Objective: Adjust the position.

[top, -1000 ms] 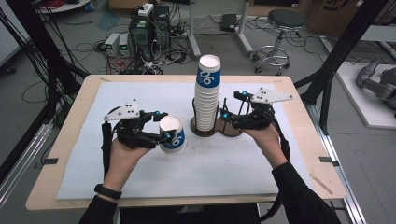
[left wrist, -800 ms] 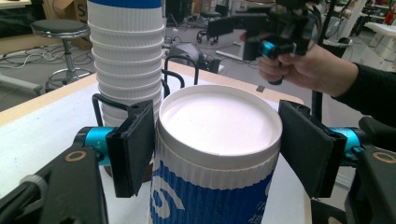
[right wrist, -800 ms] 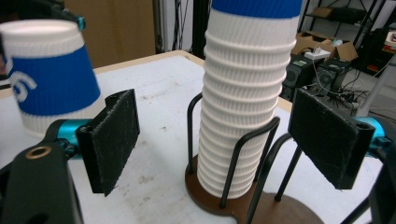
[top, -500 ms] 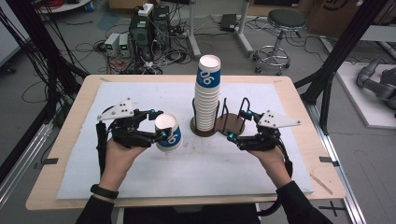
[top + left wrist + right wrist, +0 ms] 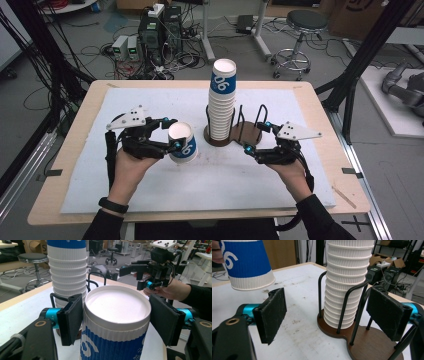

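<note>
A: Start with the high view. Where is the cup?

B: The paper cup [image 5: 182, 145] is upside down in the left gripper [image 5: 170, 134], held above the white mat [image 5: 150, 195], left of the cup stack [image 5: 222, 102] that stands in the left bay of the wire holder [image 5: 250, 131]. The right gripper [image 5: 256, 136] sits just near and right of that holder, jaws wide with nothing between them.

A: And the left gripper view?

B: There the paper cup [image 5: 116, 322] fills the gap between the pads [image 5: 71, 318], its white base facing up. Both pads press on the ribbed wall just under the base rim, so the left gripper [image 5: 117, 317] is clamped on it. The right gripper [image 5: 140, 275] shows farther off, jaws apart.

A: How will it handle?

B: I'd judge it very light and thin-walled, easy to crush. The base ring is the stiffest part, so gripping near it, as now, looks sensible; the ribbing should help against slipping.

A: The right gripper view?

B: Its pads [image 5: 270, 315] stand wide; the cup stack [image 5: 347, 285] and a wire hoop of the holder [image 5: 362, 345] lie beyond and between them, untouched. The paper cup [image 5: 247, 263] hangs at the far left, clear of the right gripper [image 5: 329, 315].
</note>
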`<state>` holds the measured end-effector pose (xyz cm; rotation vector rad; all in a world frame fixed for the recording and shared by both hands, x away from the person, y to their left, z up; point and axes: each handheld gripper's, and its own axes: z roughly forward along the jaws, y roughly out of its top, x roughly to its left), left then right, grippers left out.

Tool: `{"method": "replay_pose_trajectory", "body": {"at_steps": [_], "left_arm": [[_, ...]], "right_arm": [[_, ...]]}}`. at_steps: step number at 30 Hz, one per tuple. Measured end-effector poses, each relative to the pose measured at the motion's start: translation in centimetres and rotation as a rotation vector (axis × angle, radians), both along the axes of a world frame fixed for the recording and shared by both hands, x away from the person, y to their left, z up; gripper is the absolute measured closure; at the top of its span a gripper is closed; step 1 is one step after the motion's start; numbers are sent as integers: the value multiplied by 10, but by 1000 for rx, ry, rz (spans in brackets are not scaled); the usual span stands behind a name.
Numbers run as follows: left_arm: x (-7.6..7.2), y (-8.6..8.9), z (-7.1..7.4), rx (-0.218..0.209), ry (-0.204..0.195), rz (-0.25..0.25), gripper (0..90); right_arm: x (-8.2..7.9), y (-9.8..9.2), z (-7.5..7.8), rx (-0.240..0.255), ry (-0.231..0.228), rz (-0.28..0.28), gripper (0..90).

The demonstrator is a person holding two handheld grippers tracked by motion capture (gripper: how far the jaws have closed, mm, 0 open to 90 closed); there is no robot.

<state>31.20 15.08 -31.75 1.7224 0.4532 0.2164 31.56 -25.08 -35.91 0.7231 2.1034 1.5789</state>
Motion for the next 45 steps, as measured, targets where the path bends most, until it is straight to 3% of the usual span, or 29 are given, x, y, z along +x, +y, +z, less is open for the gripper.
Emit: {"method": "replay_pose_trajectory", "body": {"at_steps": [9,10,15,29,45], "left_arm": [[-2,-6,1,-25,2,-27,296],[-2,-7,2,-27,2,-29,296],[-4,-13,1,-15,1,-51,296],[-11,-24,-1,-40,24,-99,296],[-12,-38,-7,-33,28,-120,296]], "right_arm": [[-4,1,3,6,-9,44,168],[-5,1,3,7,-10,75,168],[-6,3,3,9,-10,117,168],[-13,19,1,7,15,257,168],[-19,38,-1,31,47,342,167]]}}
